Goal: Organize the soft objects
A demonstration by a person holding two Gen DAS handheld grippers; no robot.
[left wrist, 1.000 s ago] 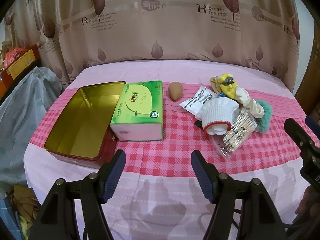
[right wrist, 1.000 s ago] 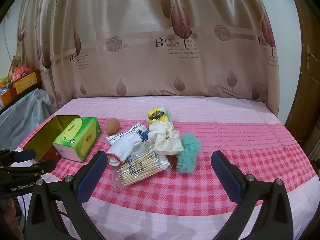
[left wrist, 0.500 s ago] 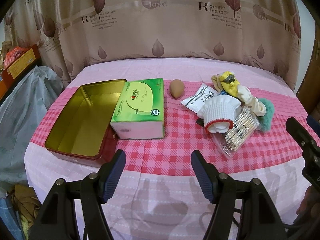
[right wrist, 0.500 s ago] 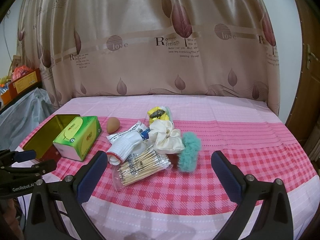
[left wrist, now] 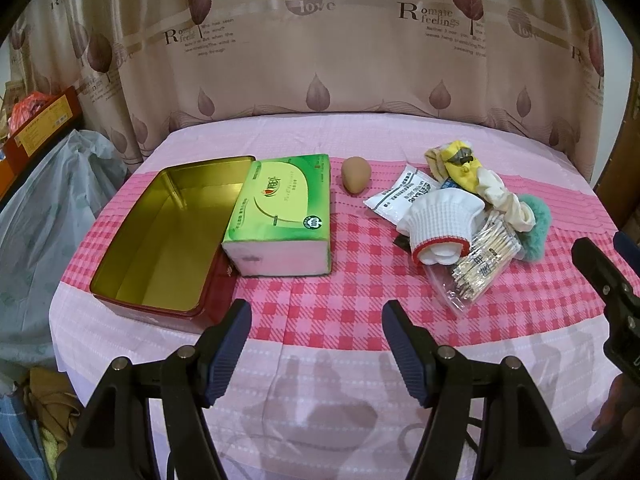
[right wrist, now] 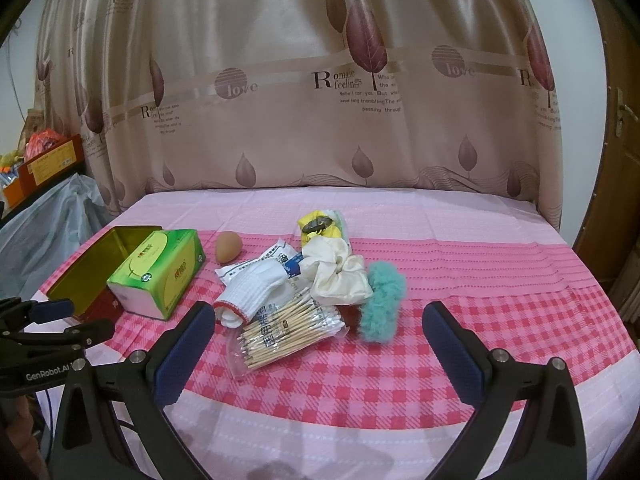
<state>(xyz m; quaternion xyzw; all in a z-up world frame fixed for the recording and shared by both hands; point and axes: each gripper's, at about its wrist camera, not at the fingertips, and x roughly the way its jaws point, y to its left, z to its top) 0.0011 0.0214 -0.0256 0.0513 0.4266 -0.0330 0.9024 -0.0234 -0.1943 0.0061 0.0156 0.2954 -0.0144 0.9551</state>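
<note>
Both grippers hover spread wide and empty over the pink table [left wrist: 320, 364]
Open tin [left wrist: 160, 232] at ten o'clock of left gripper [left wrist: 316, 348]; white glove [right wrist: 252, 288] at eleven of right gripper [right wrist: 316, 352]

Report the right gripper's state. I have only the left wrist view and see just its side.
Observer: The right gripper is open, with nothing between its fingers.
Operator: Say what lies straight ahead of it.
Observer: The bag of cotton swabs lies nearest, with the teal scrunchie to its right.
Operator: Check the gap between those two.
Observer: A small dark red item peeks out there. I cannot tell what it is.
</note>
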